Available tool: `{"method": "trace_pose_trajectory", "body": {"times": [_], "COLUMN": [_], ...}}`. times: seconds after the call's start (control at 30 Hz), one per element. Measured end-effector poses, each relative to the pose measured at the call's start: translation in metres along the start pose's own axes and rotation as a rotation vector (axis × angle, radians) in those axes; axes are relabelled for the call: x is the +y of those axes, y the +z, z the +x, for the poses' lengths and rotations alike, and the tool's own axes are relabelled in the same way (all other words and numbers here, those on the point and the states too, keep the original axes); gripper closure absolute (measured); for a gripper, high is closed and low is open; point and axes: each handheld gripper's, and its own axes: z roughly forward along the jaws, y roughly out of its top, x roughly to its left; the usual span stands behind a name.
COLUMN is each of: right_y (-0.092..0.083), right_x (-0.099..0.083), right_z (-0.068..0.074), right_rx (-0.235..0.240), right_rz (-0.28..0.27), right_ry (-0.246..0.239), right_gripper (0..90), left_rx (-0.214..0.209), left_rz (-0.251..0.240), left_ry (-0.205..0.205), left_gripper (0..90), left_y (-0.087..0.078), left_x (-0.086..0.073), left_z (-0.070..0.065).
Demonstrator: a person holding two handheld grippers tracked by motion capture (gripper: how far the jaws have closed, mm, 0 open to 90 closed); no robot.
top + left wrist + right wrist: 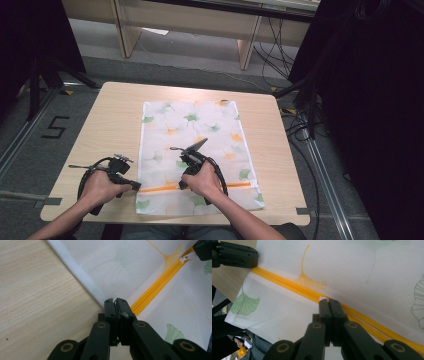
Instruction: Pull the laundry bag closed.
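Across the middle of the pale wooden table [110,115], reaching its near edge: thin white leaf-printed mesh bag [195,130] with orange zipper [155,287], lying flat. Left gripper [115,302] clamped on the zipper's end at the hem; right gripper [329,302] apparently pinched on the zipper's white pull, jaws together. Probably light, limp, prone to bunching; best held by zipper and hem.

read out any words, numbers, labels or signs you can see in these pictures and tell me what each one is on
"5": a dark numeral marked on the grey floor, left of the table in the high view.
No other text is readable: the mesh bag carries printed leaves and an orange zipper, no lettering, and the grippers bear no visible markings.
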Motion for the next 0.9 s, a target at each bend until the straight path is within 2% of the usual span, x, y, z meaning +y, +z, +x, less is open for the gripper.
{"method": "trace_pose_trajectory", "body": {"times": [0.07,0.1,0.2,0.27,0.3,0.33,0.37,0.43,0.47,0.5,0.57,0.6,0.63,0.7,0.8,0.83,0.87,0.9], "right_y": [0.0,0.0,0.001,-0.002,0.0,0.001,-0.001,-0.002,-0.002,-0.003,-0.003,-0.003,-0.004,-0.005,-0.005,-0.005,-0.005,-0.007], "right_x": [0.001,0.001,-0.001,0.0,-0.001,-0.001,-0.001,-0.002,-0.002,-0.002,-0.002,-0.002,-0.003,-0.003,-0.005,-0.005,-0.005,-0.005], "right_z": [-0.001,-0.004,-0.003,-0.003,-0.003,-0.005,-0.007,-0.007,-0.005,-0.006,-0.008,-0.009,-0.008,-0.01,-0.011,-0.012,-0.012,-0.014], "right_rx": [-0.002,-0.014,0.005,0.002,-0.002,-0.028,-0.003,-0.004,-0.021,-0.017,0.004,-0.005,-0.002,0.007,-0.003,-0.009,0.0,0.0], "right_rz": [0.014,-0.001,-0.021,0.009,-0.003,-0.011,-0.005,-0.003,0.004,0.019,0.009,-0.004,0.005,0.008,-0.012,-0.011,-0.013,0.002], "right_ry": [0.005,-0.034,-0.01,0.004,0.0,-0.019,-0.021,-0.005,0.047,0.04,0.013,-0.022,0.013,0.01,0.025,0.014,0.028,0.006], "right_gripper": [90.0,90.0,90.0,90.0,90.0,90.0,90.0,90.0,90.0,90.0,90.0,90.0,90.0,90.0,90.0,90.0,90.0,90.0], "left_rx": [-0.003,0.0,0.0,0.0,-0.002,-0.002,-0.001,-0.001,-0.002,-0.002,-0.001,-0.001,-0.002,-0.003,0.0,0.002,0.001,0.001], "left_rz": [0.002,0.002,0.001,0.001,0.001,0.001,0.002,0.001,0.002,0.002,0.001,0.001,0.001,0.001,0.001,0.0,0.0,0.0], "left_ry": [0.004,0.002,0.001,0.001,0.004,0.004,0.003,0.0,0.004,0.004,0.004,0.003,0.005,0.004,0.003,0.003,0.002,0.002], "left_gripper": [87.8,87.8,87.8,87.8,87.8,87.8,87.8,87.8,87.8,87.8,87.8,87.8,87.8,87.8,87.8,87.8,87.8,87.8], "left_y": [0.0,0.0,0.0,0.0,0.0,0.0,0.0,0.0,0.0,0.0,0.0,0.0,0.0,0.0,0.0,0.0,0.0,0.0], "left_x": [0.0,0.0,0.0,0.0,0.0,0.0,0.0,0.0,0.0,0.0,0.0,0.0,0.0,0.0,0.0,0.0,0.0,0.0], "left_z": [0.001,0.0,0.0,0.0,0.0,0.0,0.0,0.0,0.0,0.0,0.0,0.0,0.001,0.0,0.0,0.0,0.0,0.0]}}
